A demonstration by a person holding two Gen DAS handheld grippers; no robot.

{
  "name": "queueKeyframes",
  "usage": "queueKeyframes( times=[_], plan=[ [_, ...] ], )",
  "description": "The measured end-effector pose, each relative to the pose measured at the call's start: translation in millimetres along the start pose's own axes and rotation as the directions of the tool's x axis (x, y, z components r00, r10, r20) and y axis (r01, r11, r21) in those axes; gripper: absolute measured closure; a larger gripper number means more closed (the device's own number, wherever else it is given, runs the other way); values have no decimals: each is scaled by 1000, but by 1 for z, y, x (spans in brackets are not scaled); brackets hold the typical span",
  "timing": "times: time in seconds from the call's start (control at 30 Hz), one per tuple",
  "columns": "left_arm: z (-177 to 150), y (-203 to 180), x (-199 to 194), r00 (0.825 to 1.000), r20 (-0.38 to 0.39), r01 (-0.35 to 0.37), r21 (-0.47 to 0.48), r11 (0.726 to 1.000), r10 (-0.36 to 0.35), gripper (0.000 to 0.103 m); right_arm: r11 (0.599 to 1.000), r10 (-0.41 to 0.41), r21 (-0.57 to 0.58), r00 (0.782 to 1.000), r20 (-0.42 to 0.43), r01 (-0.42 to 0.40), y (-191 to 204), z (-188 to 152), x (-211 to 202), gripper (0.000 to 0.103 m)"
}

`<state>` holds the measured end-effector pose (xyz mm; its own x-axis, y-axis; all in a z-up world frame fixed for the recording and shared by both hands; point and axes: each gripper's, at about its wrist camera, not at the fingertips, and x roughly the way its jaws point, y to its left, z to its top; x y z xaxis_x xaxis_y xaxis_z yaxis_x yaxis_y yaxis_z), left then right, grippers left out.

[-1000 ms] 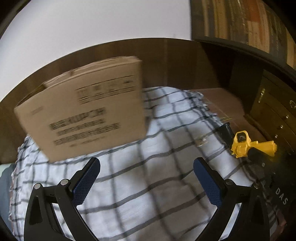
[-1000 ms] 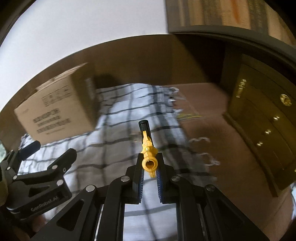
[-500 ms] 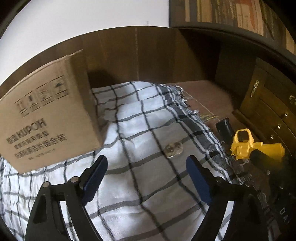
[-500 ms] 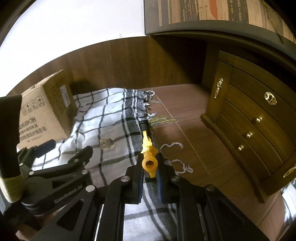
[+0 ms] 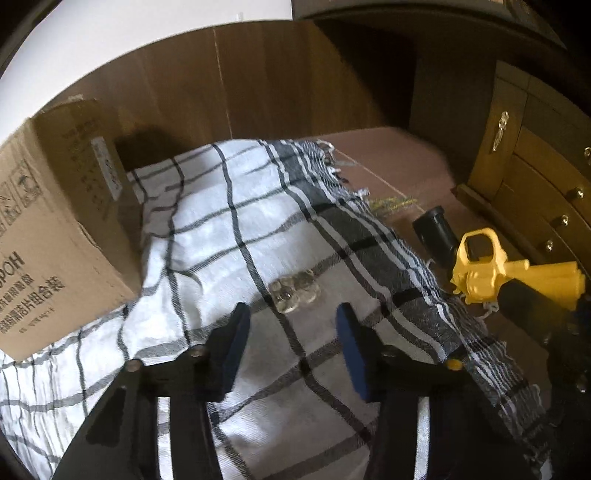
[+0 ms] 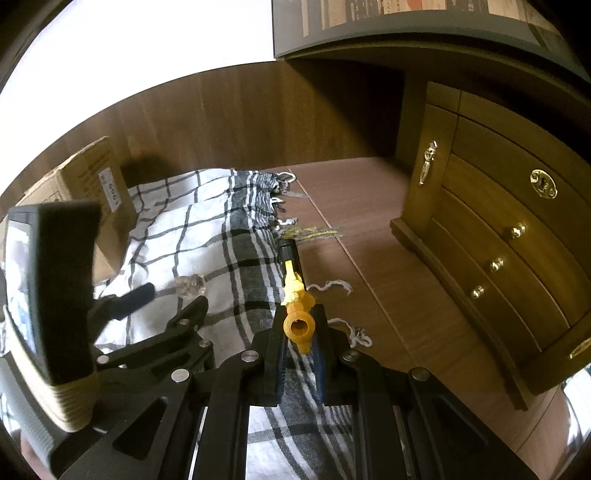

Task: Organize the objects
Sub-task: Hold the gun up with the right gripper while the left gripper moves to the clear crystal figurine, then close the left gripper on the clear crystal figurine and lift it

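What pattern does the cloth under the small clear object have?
The cloth is white with a dark grid check; the left wrist view shows it best.

Wooden drawer chest (image 6: 498,236) w/ brass knobs is seen at frame right; framed picture (image 6: 424,22) is hung upper right; dark wood wall panel (image 6: 240,114) is spread across centre.

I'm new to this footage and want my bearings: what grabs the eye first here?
The bright yellow toy gun, clamped in the right gripper over the checked cloth. Next, the small clear trinket on that cloth, just ahead of the closing left gripper; nothing lies between its jaws. A cardboard box stands at the left.
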<state>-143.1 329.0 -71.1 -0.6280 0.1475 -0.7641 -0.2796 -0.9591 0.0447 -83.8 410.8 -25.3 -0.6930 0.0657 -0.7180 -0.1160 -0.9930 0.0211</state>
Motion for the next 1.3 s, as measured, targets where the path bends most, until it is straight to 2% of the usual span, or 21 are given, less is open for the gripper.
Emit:
queueKeyframes(
  times=[0.13, 0.23, 0.3, 0.4, 0.87, 1.3],
  plan=[
    [-2, -2, 4, 1000, -18, -3, 7, 1000, 3, 80, 1000, 3, 0, 1000, -4, -3, 0, 0, 0, 90],
    [-2, -2, 5, 1000, -17, -5, 12, 1000, 6, 89, 1000, 5, 2, 1000, -8, -5, -1, 0, 2, 90],
    [-3, -3, 5, 1000, -17, -7, 16, 1000, 8, 95, 1000, 6, 3, 1000, -9, -6, -1, 0, 2, 90],
    [-4, -3, 5, 1000, -13, -9, 17, 1000, 9, 98, 1000, 7, 4, 1000, -9, -7, -1, -1, 3, 90],
    [-4, 7, -13, 1000, 21, -23, -2, 1000, 23, 100, 1000, 9, -4, 1000, -1, -9, 1, 1, 2, 90],
    [-5, 40, -35, 999, 51, -8, -58, 998, 11, 100, 999, 25, -30, 999, 27, -25, 22, 9, -7, 90]
  ],
)
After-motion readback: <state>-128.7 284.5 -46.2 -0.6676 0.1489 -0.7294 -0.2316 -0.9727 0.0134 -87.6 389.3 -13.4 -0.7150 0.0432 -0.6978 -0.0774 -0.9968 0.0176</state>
